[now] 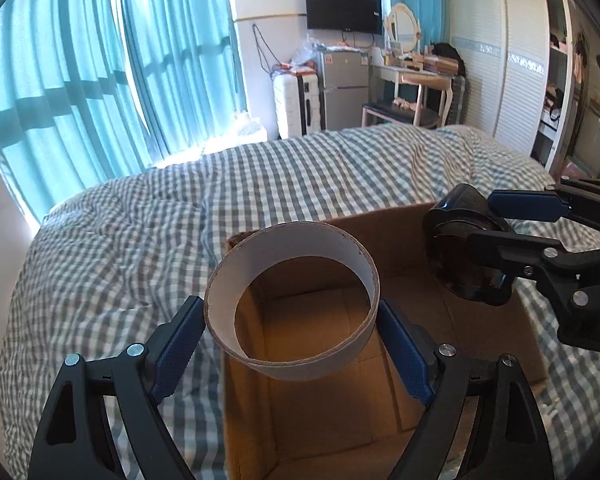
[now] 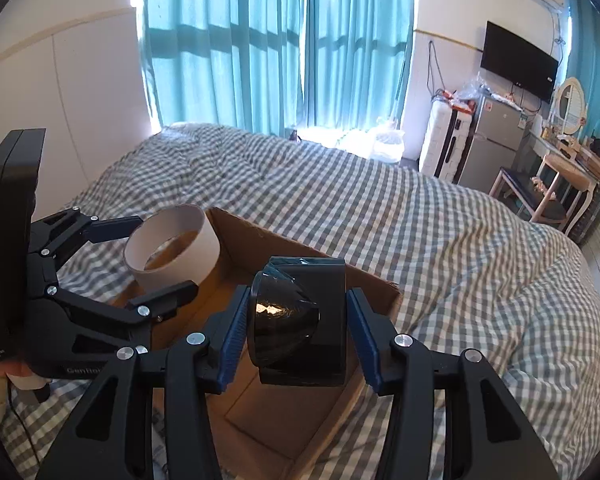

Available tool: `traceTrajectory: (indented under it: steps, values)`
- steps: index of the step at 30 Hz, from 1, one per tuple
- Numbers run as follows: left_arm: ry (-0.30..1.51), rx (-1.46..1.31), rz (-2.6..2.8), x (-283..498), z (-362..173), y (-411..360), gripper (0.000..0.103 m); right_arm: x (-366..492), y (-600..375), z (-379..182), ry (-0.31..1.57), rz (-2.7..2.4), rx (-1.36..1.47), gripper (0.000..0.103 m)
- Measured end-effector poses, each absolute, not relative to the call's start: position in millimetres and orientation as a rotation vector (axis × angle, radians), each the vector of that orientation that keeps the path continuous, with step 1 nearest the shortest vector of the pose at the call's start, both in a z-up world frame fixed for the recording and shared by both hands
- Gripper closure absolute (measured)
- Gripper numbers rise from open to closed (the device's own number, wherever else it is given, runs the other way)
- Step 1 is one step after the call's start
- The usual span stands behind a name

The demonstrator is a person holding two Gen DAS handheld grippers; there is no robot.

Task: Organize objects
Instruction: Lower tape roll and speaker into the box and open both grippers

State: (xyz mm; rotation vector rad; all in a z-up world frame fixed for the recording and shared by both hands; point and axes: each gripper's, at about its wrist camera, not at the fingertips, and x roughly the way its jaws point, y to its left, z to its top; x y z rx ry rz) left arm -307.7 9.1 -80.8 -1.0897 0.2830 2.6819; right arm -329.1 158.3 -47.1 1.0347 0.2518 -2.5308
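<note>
My left gripper (image 1: 292, 332) is shut on a wide cardboard ring (image 1: 292, 300), an empty tape core, and holds it above an open cardboard box (image 1: 480, 344) on the bed. My right gripper (image 2: 296, 320) is shut on a glossy black roll (image 2: 300, 320) and holds it above the same box (image 2: 284, 420). In the left wrist view the right gripper (image 1: 500, 220) and the black roll (image 1: 460, 252) hang over the box's far right corner. In the right wrist view the left gripper (image 2: 148, 252) holds the ring (image 2: 176, 248) over the box's far left corner.
The box sits on a bed with a grey-and-white checked cover (image 1: 260, 184). Teal curtains (image 1: 100, 80) hang behind. A suitcase (image 1: 296, 104), a small fridge (image 1: 344, 88), a dressing table with a chair (image 1: 412, 80) and a wardrobe (image 1: 500, 60) stand beyond the bed.
</note>
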Motion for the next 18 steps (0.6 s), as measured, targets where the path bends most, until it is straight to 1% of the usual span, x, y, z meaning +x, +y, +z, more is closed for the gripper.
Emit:
traceTrajectory:
  steps: [4, 7, 10, 14, 16, 17, 18]
  values:
    - [0.320, -1.118, 2.646, -314.6, -101.8, 10.6, 0.015, -341.0, 155.1, -72.4, 0.275, -2.508, 1.065, 0.055]
    - [0.380, -1.100, 2.658, -315.1, -107.1, 16.4, 0.015, -347.4, 156.4, -85.0, 0.266, -2.497, 1.084, 0.055]
    - [0.396, -1.082, 2.653, -313.0, -107.3, 17.6, 0.014, -348.3, 159.4, -90.7, 0.265, -2.493, 1.089, 0.055]
    - [0.398, -1.105, 2.621, -312.9, -109.2, 20.0, 0.010, -345.6, 162.5, -87.7, 0.249, -2.510, 1.085, 0.054]
    - [0.402, -1.125, 2.603, -311.1, -111.5, 22.6, 0.008, -341.2, 168.5, -82.5, 0.204, -2.522, 1.076, 0.045]
    - [0.400, -1.128, 2.601, -309.0, -111.7, 22.4, 0.006, -337.8, 172.6, -77.8, 0.172, -2.529, 1.069, 0.035]
    - [0.394, -1.132, 2.593, -306.3, -111.3, 22.2, 0.006, -334.7, 175.9, -73.8, 0.152, -2.537, 1.062, 0.031]
